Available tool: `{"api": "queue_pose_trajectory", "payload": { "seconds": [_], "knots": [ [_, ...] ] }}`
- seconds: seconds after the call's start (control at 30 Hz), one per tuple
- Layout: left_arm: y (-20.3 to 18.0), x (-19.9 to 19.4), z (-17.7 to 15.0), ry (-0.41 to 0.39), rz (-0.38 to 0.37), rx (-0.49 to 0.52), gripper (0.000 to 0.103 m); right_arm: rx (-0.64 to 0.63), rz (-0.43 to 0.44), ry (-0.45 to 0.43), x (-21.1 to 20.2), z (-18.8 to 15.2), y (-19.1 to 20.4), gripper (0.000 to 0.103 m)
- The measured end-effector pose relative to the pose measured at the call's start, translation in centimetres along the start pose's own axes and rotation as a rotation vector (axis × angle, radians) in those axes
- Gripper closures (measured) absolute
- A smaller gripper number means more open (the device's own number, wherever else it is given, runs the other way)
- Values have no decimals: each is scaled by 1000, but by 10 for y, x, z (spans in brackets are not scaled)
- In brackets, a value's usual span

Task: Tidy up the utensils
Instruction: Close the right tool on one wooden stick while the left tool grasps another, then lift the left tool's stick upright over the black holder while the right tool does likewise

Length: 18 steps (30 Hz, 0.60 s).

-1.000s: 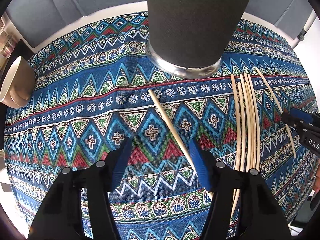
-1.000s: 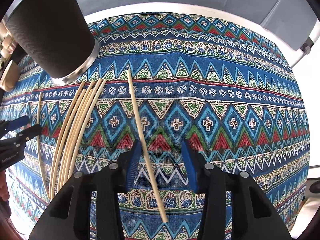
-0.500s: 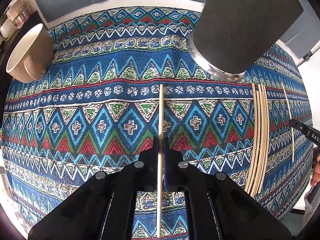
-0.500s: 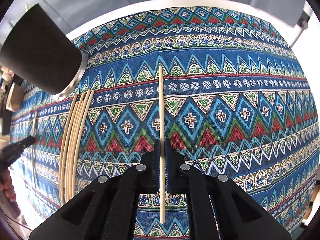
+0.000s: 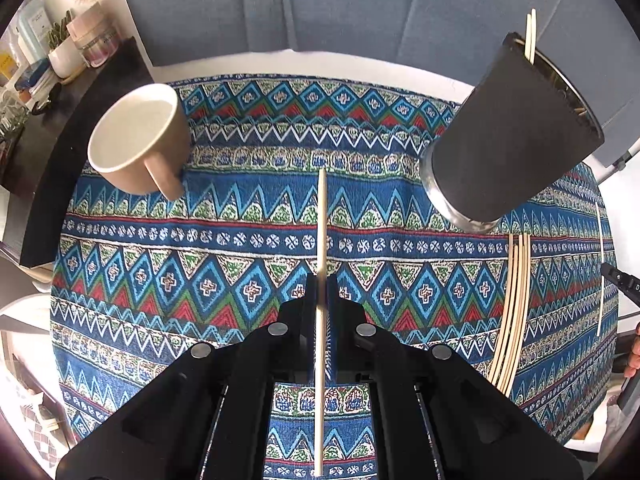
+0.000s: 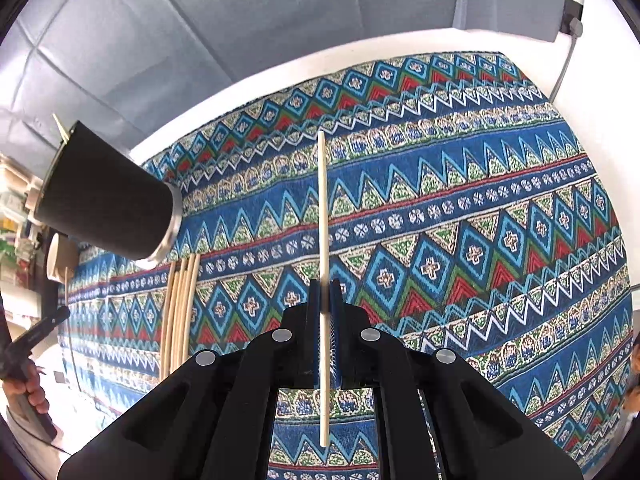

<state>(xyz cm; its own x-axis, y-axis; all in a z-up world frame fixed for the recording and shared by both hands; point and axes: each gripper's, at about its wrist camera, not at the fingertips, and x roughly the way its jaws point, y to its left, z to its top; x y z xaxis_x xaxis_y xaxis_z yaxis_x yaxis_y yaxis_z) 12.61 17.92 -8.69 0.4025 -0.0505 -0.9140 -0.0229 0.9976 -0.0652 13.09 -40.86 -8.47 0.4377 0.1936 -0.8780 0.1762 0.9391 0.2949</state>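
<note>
Your left gripper [image 5: 320, 280] and right gripper [image 6: 325, 286] each pinch one chopstick [image 5: 321, 224] [image 6: 322, 208] above bare cloth [image 6: 460, 208] beside the holder [image 5: 508, 140]; only the left view shows the mug [image 5: 138, 138].

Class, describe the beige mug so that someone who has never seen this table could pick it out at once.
Start from the patterned tablecloth. At its far left corner, well apart from the tall black cup, stands the mug. It alone is beige, short and empty, with a handle; the black cup has no handle and holds chopsticks.
</note>
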Motion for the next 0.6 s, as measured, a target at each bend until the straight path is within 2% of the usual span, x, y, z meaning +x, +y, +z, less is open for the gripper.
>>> {"api": "queue_pose_trajectory", "payload": {
  "seconds": [0.27,0.6],
  "knots": [
    [-4,-57,32,-87,21,42,99,-23,47,-96,-18,36,41,99],
    [-22,-90,73,-190,17,55,98,-101,121,-204,-49,76,92,99]
  ]
}}
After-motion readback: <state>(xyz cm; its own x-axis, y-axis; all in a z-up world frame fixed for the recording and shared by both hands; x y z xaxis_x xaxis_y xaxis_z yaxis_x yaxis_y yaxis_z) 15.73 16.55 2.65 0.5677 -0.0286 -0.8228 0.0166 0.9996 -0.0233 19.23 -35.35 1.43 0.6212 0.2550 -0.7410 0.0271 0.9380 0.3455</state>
